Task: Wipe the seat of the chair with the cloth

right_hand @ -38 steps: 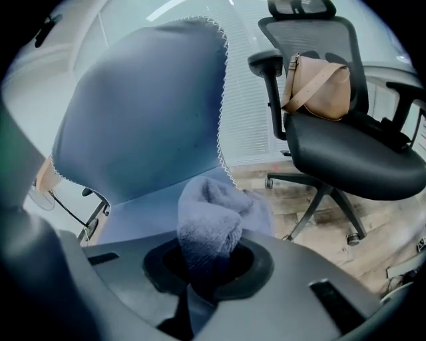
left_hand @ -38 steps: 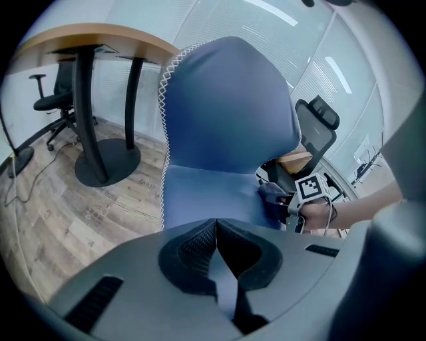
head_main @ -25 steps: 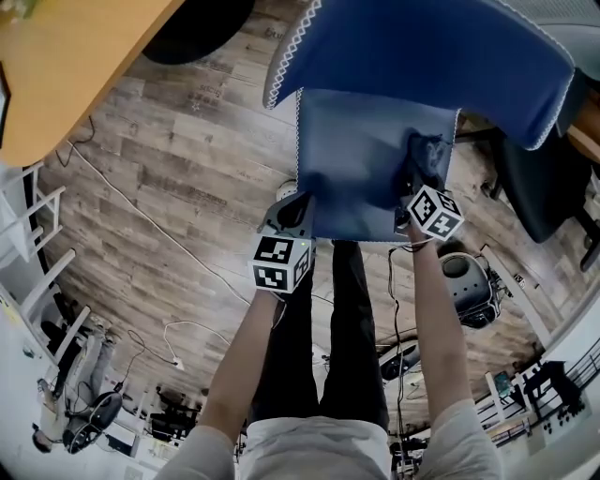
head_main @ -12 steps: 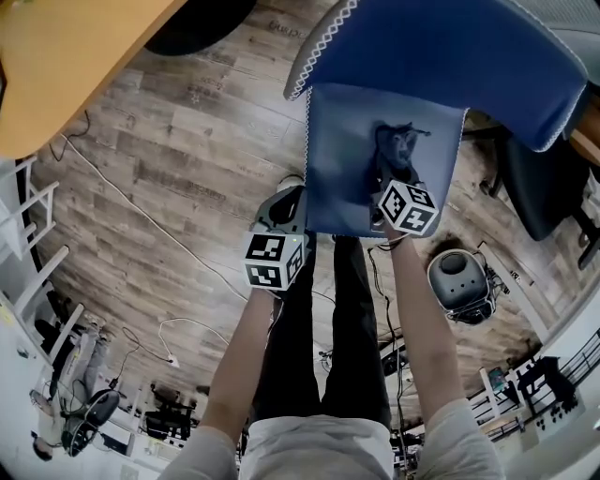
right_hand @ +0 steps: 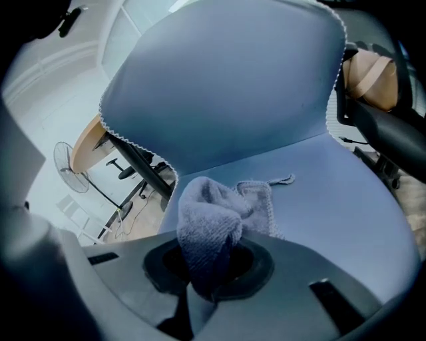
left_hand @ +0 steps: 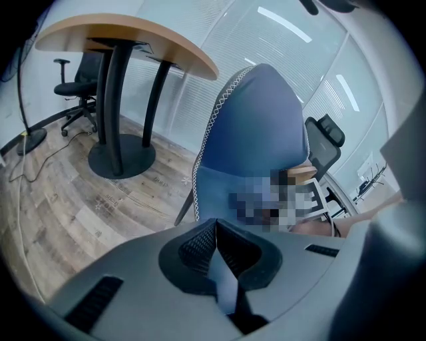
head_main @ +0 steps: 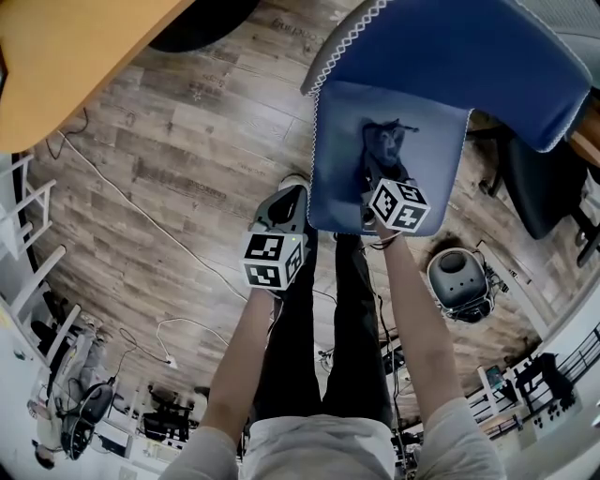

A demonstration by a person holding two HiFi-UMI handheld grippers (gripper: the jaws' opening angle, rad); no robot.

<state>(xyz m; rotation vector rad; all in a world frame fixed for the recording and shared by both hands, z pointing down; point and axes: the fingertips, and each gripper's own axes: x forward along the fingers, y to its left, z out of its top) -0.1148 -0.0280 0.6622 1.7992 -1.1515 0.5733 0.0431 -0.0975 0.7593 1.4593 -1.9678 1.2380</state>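
Observation:
The blue chair's seat (head_main: 422,131) lies in front of me, its backrest (head_main: 469,47) beyond it. A crumpled grey-blue cloth (head_main: 386,148) rests on the seat, left of its middle. My right gripper (head_main: 382,186) is shut on the near end of the cloth (right_hand: 213,220), low over the seat's (right_hand: 339,193) front part. My left gripper (head_main: 289,202) hangs off the seat's left front corner, over the floor. Its jaws (left_hand: 216,226) are shut with nothing between them, and they face the chair (left_hand: 253,140).
A wooden table (head_main: 66,66) with a black round base (head_main: 202,28) stands at the left. White cables (head_main: 141,220) run over the plank floor. A round grey device (head_main: 459,281) and a black chair (head_main: 544,187) are at the right. The person's legs (head_main: 328,328) stand before the seat.
My right gripper has dragged the cloth leftward across the seat and a little toward its front edge. The left gripper has hardly moved.

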